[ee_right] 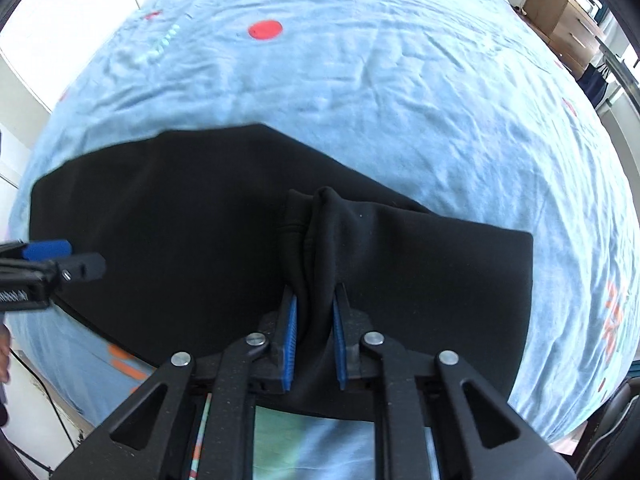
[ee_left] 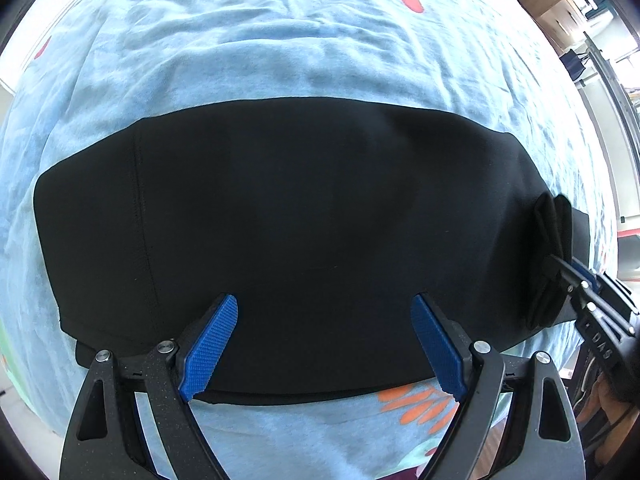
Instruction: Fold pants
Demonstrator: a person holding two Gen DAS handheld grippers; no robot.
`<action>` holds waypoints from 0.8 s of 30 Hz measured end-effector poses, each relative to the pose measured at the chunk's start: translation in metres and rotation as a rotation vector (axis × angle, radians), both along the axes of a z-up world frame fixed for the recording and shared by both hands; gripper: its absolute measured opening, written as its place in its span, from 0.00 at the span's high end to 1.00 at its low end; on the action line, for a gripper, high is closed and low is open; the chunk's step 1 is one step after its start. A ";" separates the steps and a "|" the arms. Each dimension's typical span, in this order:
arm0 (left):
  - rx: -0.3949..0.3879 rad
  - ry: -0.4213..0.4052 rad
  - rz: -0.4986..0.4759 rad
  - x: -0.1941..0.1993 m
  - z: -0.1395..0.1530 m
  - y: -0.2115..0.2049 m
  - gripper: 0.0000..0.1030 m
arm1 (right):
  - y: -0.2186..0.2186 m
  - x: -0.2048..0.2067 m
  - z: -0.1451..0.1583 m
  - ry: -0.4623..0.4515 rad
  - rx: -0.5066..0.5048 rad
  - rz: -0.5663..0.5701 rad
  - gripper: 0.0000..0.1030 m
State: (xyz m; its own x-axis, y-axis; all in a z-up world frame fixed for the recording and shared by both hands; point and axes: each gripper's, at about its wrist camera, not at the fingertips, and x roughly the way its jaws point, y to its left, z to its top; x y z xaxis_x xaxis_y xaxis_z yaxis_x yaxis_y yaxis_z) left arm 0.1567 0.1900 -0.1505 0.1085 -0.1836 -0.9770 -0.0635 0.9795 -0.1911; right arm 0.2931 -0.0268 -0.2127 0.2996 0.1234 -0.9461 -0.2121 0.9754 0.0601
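Black pants [ee_left: 280, 220] lie flat on the blue bed sheet [ee_left: 280, 40]. The left gripper [ee_left: 324, 344] hangs wide open above them. The right gripper [ee_right: 314, 320] pinches a bunched fold. Next, probably carry it over.

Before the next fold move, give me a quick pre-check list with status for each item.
1. Right tongs shut on a bunched ridge of the black pants: ok.
2. Left tongs open over the pants, pads apart with nothing pinched: ok.
3. Pants lie mostly flat on the blue bedsheet apart from the pinched ridge: ok.
4. Far side of the bedsheet free of other items for the fold: ok.
5. How many fabric layers the right tongs hold: cannot tell.
6. Left edge of the pants squared up: cannot tell.
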 end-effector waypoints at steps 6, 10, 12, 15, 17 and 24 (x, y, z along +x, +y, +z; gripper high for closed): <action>-0.001 -0.003 0.023 -0.009 0.005 0.024 0.18 | 0.009 0.008 -0.005 0.020 0.023 -0.014 1.00; 0.005 -0.006 0.047 -0.014 0.009 0.038 0.18 | 0.004 0.012 -0.023 0.029 0.028 -0.014 1.00; 0.005 -0.015 0.069 -0.019 0.014 0.047 0.18 | 0.004 0.013 -0.022 0.034 0.045 0.019 0.45; 0.016 -0.029 0.113 -0.028 0.019 0.064 0.18 | 0.016 0.016 -0.014 0.052 0.033 0.118 0.20; 0.028 -0.032 0.145 -0.033 0.020 0.077 0.10 | 0.030 0.020 0.003 0.014 0.035 0.203 0.20; 0.017 -0.065 0.347 -0.063 0.031 0.129 0.05 | 0.084 0.015 0.033 -0.126 -0.052 0.671 0.00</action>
